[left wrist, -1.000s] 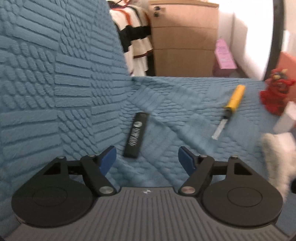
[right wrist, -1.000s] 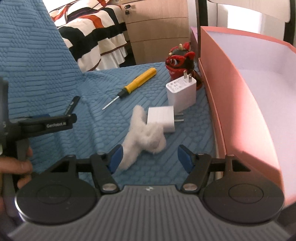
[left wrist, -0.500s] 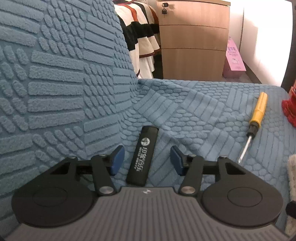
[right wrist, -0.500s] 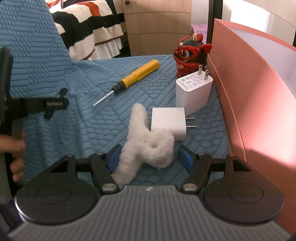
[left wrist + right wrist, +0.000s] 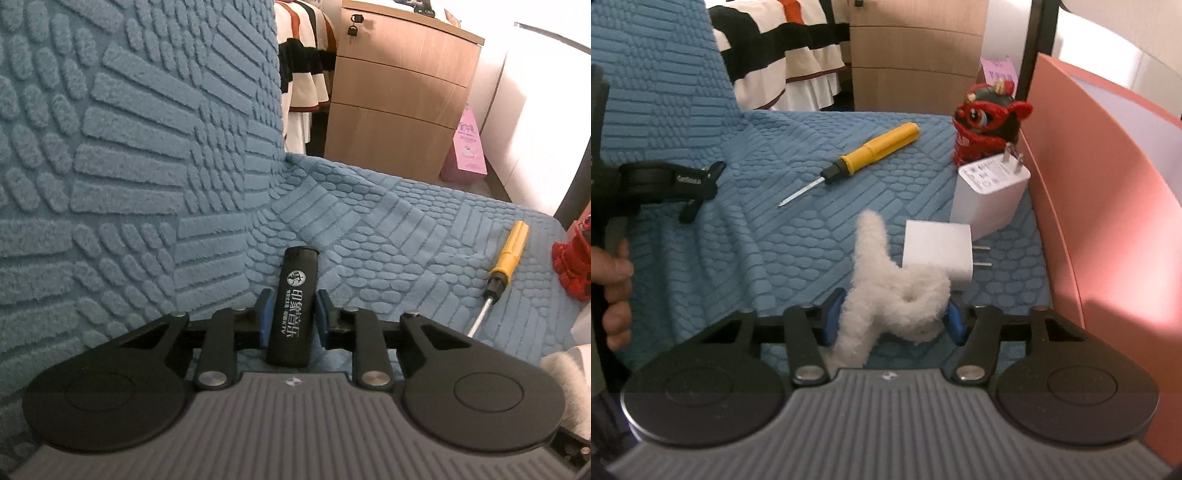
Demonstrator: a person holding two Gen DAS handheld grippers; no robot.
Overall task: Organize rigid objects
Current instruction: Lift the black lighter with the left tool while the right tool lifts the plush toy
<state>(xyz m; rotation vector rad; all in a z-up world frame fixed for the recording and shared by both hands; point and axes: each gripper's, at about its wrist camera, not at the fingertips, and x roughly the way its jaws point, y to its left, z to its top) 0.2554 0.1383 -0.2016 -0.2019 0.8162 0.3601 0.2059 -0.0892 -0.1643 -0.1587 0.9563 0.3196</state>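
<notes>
A black lighter [image 5: 293,306] with white print lies on the blue textured cover [image 5: 388,236]. My left gripper [image 5: 291,317] is shut on the lighter, its blue pads against both sides. A white fluffy clip [image 5: 897,291] lies on the cover [image 5: 768,236] in the right wrist view. My right gripper [image 5: 892,319] has closed in around the fluffy clip, pads touching its fur on both sides. A yellow-handled screwdriver [image 5: 864,157] [image 5: 502,269], two white chargers [image 5: 988,192] [image 5: 938,247] and a red lion toy [image 5: 988,120] lie further off.
A pink box [image 5: 1108,206] stands along the right, close to the chargers. The cover rises as a steep backrest [image 5: 129,129] on the left. A wooden cabinet [image 5: 399,92] and striped bedding [image 5: 798,48] are behind. The left gripper's body [image 5: 665,181] shows at the left of the right wrist view.
My left gripper moved forward over the lighter and closed on it. My right gripper moved forward to the fluffy clip and narrowed around it.
</notes>
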